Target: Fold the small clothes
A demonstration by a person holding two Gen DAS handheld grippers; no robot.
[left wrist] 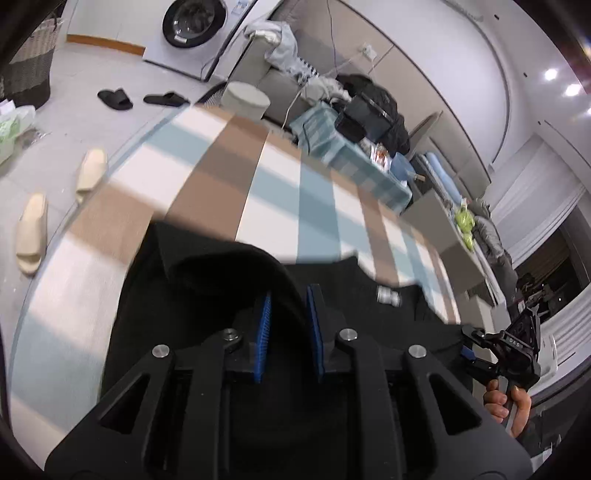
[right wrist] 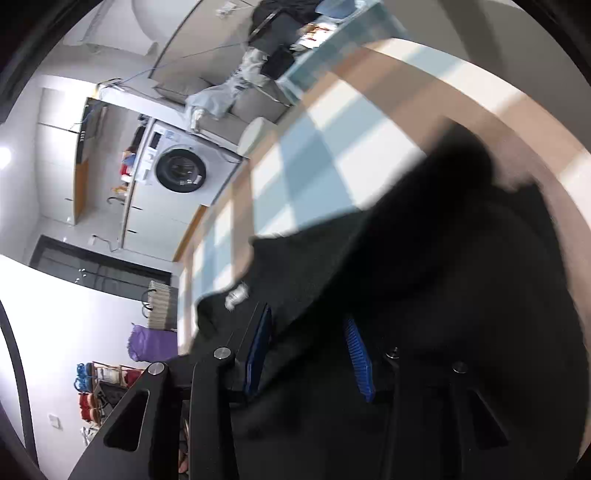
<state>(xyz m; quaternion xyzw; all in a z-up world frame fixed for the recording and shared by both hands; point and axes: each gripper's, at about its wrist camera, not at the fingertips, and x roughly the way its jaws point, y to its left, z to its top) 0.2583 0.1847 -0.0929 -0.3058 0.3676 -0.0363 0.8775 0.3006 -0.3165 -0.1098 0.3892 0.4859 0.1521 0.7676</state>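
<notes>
A black garment [left wrist: 207, 266] with a small white label [left wrist: 388, 296] lies on the checked brown, blue and white tablecloth [left wrist: 236, 173]. My left gripper [left wrist: 289, 295] is shut on a raised fold of the garment, which runs between its blue pads [left wrist: 263, 325]. My right gripper [right wrist: 308, 321] is shut on another part of the same garment [right wrist: 443, 266], with cloth bunched between its blue pads [right wrist: 356, 350]. The right gripper also shows at the right edge of the left wrist view [left wrist: 517, 347], held by a hand.
A washing machine [left wrist: 195, 26] stands at the back. A grey sofa [left wrist: 280, 85] holds piled clothes. Black slippers [left wrist: 114, 99] and cream slippers [left wrist: 31, 232] lie on the floor left of the table. A woven basket [left wrist: 29, 62] stands far left.
</notes>
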